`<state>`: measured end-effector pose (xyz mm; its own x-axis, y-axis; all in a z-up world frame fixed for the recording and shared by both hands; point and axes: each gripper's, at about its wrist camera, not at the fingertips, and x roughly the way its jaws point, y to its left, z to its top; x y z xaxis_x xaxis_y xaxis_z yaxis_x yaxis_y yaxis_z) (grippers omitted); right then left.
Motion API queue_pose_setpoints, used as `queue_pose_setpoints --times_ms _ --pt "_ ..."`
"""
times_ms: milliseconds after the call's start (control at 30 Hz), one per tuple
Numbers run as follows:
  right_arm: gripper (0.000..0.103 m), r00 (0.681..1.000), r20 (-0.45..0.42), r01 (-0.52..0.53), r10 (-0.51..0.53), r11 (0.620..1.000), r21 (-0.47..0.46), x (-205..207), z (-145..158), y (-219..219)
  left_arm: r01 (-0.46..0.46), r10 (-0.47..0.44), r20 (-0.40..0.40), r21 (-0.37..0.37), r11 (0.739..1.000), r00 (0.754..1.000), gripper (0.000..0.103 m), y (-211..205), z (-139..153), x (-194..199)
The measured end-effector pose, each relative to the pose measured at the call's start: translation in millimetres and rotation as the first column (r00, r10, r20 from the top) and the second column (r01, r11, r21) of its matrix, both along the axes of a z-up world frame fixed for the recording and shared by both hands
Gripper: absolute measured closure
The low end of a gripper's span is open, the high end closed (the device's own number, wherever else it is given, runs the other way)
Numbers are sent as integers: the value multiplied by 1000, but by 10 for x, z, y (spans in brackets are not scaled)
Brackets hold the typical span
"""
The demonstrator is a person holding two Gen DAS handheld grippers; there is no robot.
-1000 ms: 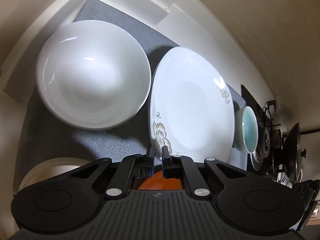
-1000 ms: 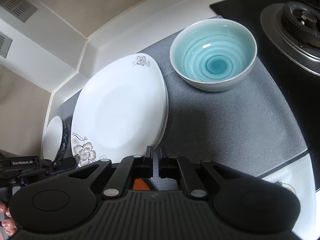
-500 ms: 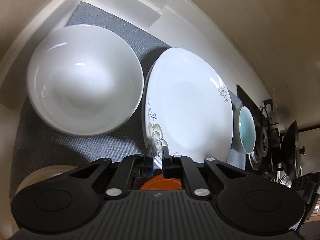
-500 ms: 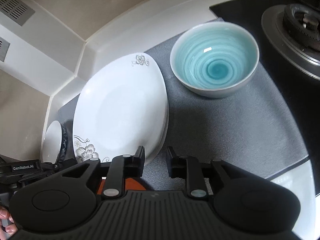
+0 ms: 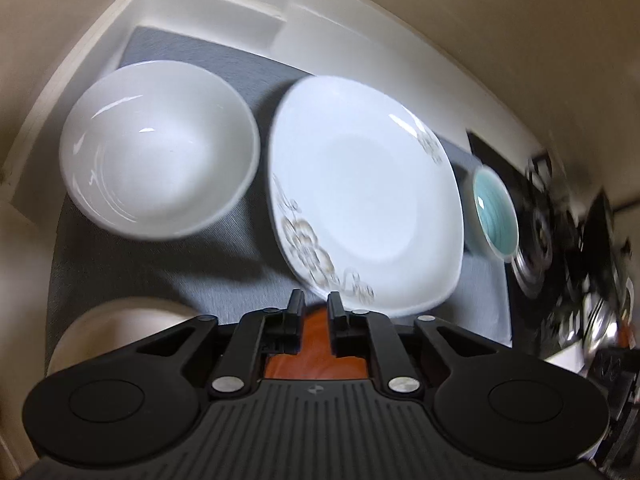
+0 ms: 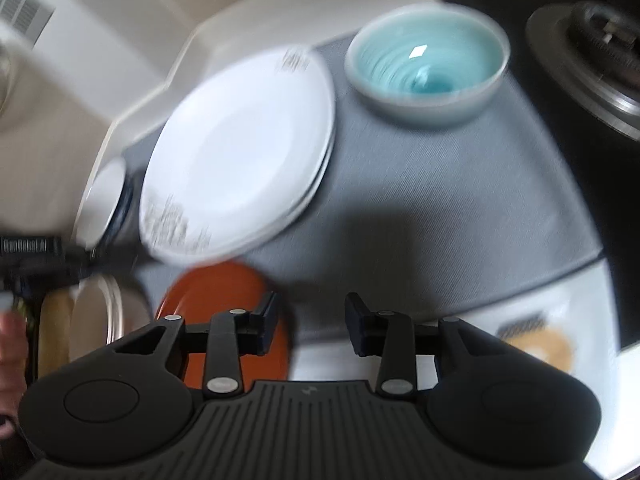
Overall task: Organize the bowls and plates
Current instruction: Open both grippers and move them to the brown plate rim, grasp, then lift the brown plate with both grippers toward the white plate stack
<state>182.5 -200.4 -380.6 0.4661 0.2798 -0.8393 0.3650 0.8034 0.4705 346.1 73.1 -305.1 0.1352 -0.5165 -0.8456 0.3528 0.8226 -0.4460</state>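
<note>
Left wrist view: left gripper (image 5: 313, 307) slightly parted, gripping nothing. Landmark: white square floral plate (image 5: 368, 192) on grey mat (image 5: 132, 264). Plain white ceramic bowl (image 5: 160, 148) just left of plate; small teal glazed bowl (image 5: 495, 212) right of it; orange plate (image 5: 316, 344) below fingertips.

Right wrist view, blurred: right gripper (image 6: 312, 320) wide open, empty. Floral plate appears stacked on second plate. Judgement: stacking partly done; bowls not yet grouped.

Dim, motion-blurred, fisheye-warped edges
</note>
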Motion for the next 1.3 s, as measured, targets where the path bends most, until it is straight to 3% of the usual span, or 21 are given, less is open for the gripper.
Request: queue_pose_setpoints --times_ms 100,167,200,300,433,533,700,767,833,900,933,1000,1100,1200,1300 --pt "65 998 19 -56 57 997 -43 -33 -55 162 78 -80 31 61 995 996 89 -93 13 -183" --pt "89 992 24 -125 128 988 -85 -32 -65 258 119 -122 20 92 989 992 87 -151 -24 -269" --pt "96 990 23 -138 142 982 -127 -44 -57 288 131 -133 11 109 985 991 87 -182 -45 -299" --pt "97 989 31 -137 146 970 -200 -164 6 207 172 -174 -1 152 973 985 87 -334 -74 -378" --pt "98 998 53 -21 33 978 -209 -378 91 -164 254 -260 1 208 944 966 82 -636 -118 -521" --pt "96 997 53 56 -47 982 -182 -550 70 -324 315 -313 -47 235 920 949 77 -865 -266 -625" --pt "95 992 84 108 -95 982 -157 -735 30 -322 348 -331 -111 219 912 937 67 -1038 -519 -633" --pt "87 990 98 112 -96 980 -167 -790 27 -319 341 -319 -133 205 918 939 67 -1066 -567 -608" --pt "67 989 102 126 -111 979 -158 -839 -18 -321 347 -323 -152 177 921 934 64 -1108 -641 -604" --pt "66 985 119 142 -127 981 -130 -905 -84 -344 343 -323 -140 157 926 936 61 -1162 -733 -612" --pt "66 983 130 146 -130 982 -122 -926 -97 -356 353 -334 -133 160 922 933 63 -1212 -776 -626" --pt "70 982 140 147 -129 981 -129 -950 -113 -354 385 -371 -104 201 901 923 93 -1335 -819 -704" --pt "95 981 136 163 -140 972 -170 -1027 -124 -371 376 -368 -79 226 899 927 94 -1397 -917 -783" --pt "96 971 143 206 -192 974 -90 -1121 -154 -472 342 -323 -126 185 921 938 95 -1380 -1007 -779" --pt "96 968 141 218 -207 974 -69 -1176 -158 -485 306 -283 -161 143 941 946 96 -1377 -1058 -775"
